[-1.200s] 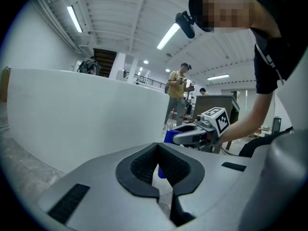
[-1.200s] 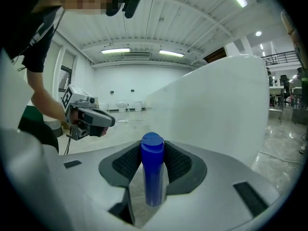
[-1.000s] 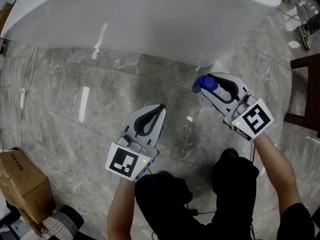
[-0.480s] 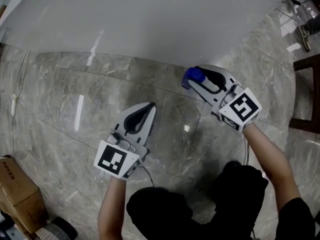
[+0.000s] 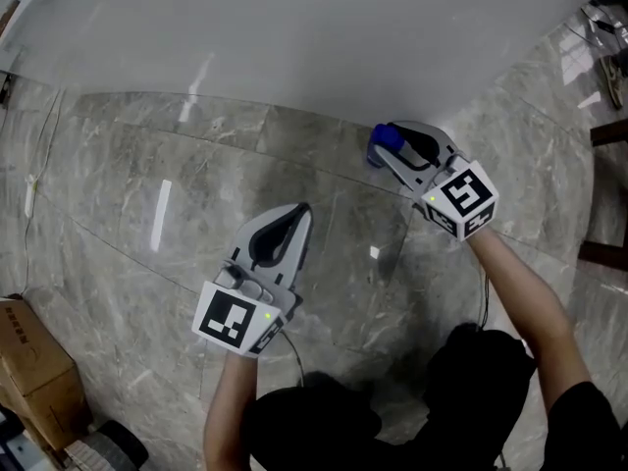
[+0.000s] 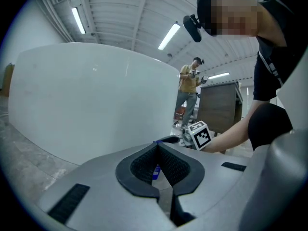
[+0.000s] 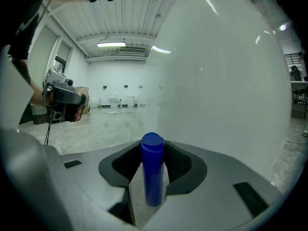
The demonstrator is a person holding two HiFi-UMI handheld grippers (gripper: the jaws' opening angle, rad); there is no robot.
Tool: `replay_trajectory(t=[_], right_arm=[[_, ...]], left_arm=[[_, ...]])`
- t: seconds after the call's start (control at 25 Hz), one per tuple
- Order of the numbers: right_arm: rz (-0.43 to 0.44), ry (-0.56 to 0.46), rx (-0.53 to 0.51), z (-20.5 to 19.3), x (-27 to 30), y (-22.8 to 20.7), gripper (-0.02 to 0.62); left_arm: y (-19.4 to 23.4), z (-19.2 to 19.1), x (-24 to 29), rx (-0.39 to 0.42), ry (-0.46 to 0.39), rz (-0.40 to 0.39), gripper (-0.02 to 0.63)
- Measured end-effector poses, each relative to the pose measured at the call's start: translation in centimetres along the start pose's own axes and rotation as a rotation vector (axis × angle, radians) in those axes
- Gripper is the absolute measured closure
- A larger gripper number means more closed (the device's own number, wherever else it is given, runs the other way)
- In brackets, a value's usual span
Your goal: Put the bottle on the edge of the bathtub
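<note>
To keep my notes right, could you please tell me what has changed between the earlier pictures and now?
The right tool, gripping the blue bottle, has moved closer to the white side of the bathtub. Nothing was taken hold of or let go. The left tool stays shut and empty.

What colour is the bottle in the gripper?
The bottle is blue, clearest in the right gripper view.

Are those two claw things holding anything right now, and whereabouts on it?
Right gripper clamps the blue bottle by its upper sides; left gripper holds nothing.
</note>
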State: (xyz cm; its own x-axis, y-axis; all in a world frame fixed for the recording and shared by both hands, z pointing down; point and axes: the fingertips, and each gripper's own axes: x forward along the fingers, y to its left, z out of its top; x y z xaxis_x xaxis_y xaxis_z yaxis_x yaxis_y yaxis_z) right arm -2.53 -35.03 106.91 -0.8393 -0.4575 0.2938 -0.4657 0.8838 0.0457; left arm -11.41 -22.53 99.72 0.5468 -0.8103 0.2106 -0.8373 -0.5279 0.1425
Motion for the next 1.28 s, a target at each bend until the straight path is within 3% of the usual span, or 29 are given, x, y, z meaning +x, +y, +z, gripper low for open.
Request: replay_trajectory(t=[0.72,1.28], right_arm=[[-0.045,0.061,-0.010,-3.1,1.3,-1.7,0.451],[-0.064,0.038,-0.001,-2.3,1.1,-2.4,0.449]], left_arm=[[-1.5,-1.0,0.5,-0.033,-0.008,-0.016,0.594],[-1.8,-1.8,1.3,-0.021,0.011,-0.031,0.594]])
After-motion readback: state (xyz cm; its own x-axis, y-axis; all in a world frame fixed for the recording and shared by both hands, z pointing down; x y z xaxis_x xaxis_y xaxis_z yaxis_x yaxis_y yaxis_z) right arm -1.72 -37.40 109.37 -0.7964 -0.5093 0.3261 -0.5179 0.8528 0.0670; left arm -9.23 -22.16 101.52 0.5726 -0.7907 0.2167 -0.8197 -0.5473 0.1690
